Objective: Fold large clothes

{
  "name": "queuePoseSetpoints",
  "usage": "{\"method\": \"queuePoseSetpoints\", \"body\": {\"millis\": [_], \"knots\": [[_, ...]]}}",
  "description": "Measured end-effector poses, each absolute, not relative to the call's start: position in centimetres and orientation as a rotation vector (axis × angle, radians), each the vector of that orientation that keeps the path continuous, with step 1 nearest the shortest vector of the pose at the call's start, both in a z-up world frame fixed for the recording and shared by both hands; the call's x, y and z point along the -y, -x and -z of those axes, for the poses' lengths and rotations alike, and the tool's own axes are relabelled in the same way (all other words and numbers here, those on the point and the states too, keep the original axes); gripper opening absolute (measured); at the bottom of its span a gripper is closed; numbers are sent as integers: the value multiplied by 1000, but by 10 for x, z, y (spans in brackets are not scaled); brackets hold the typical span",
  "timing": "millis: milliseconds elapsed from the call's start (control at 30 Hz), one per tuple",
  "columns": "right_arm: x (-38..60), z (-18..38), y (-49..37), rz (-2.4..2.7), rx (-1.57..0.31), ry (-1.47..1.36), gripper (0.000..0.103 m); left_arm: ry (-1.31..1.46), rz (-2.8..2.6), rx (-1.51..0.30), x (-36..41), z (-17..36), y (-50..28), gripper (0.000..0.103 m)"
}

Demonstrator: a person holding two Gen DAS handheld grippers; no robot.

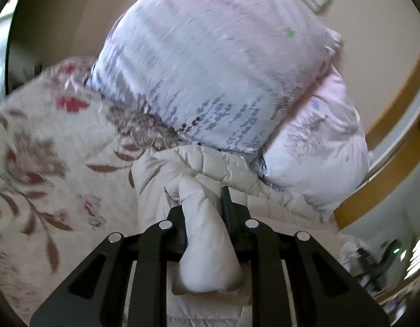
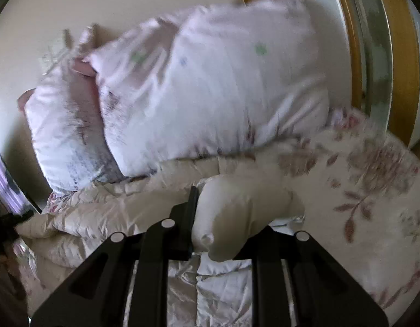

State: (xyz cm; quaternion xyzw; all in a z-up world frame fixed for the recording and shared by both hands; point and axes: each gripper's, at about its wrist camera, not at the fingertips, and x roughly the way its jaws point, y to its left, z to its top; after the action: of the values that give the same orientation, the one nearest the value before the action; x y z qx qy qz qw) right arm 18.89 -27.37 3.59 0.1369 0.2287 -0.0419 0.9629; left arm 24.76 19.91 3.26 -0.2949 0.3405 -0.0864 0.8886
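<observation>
A pale beige quilted puffer coat (image 1: 210, 174) lies on a floral bedspread (image 1: 46, 163), reaching back to the pillows. My left gripper (image 1: 203, 204) is shut on a bunched fold of the coat, which bulges out between its fingers. In the right wrist view the coat (image 2: 114, 204) stretches to the left, and my right gripper (image 2: 223, 204) is shut on another puffy fold of it. That gripper's right finger is hidden behind the fabric. Both views are blurred by motion.
Two pinkish-white pillows (image 1: 210, 68) with small flower prints are stacked at the head of the bed, also in the right wrist view (image 2: 210, 81). A beige wall (image 1: 60, 13) stands behind them. A wooden frame (image 2: 400, 54) runs beside the bed.
</observation>
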Motion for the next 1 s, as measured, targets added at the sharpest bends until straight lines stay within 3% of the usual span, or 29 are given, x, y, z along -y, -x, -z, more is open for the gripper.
{"method": "queuePoseSetpoints", "body": {"millis": [233,300,367,500,700,833,1000], "knots": [[289,-27,-228,74,-518,-403,22,735,219,-725,-208,-13,-269,18],[291,-27,-240,66,-528,-450,31,772,229,-723,-210,-11,-274,18],[293,-28,-249,53,-532,-493,58,822,252,-719,-212,-8,-280,21],[295,-37,-259,11,-487,-545,74,920,284,-690,-215,-6,-289,38],[297,-57,-239,-69,-326,-521,74,1008,305,-519,-224,-26,-264,64],[284,-58,-227,-130,-348,-421,66,852,298,-444,-213,-53,-241,65],[263,-50,-230,-229,-465,-322,57,582,302,-487,-173,-64,-231,71]]}}
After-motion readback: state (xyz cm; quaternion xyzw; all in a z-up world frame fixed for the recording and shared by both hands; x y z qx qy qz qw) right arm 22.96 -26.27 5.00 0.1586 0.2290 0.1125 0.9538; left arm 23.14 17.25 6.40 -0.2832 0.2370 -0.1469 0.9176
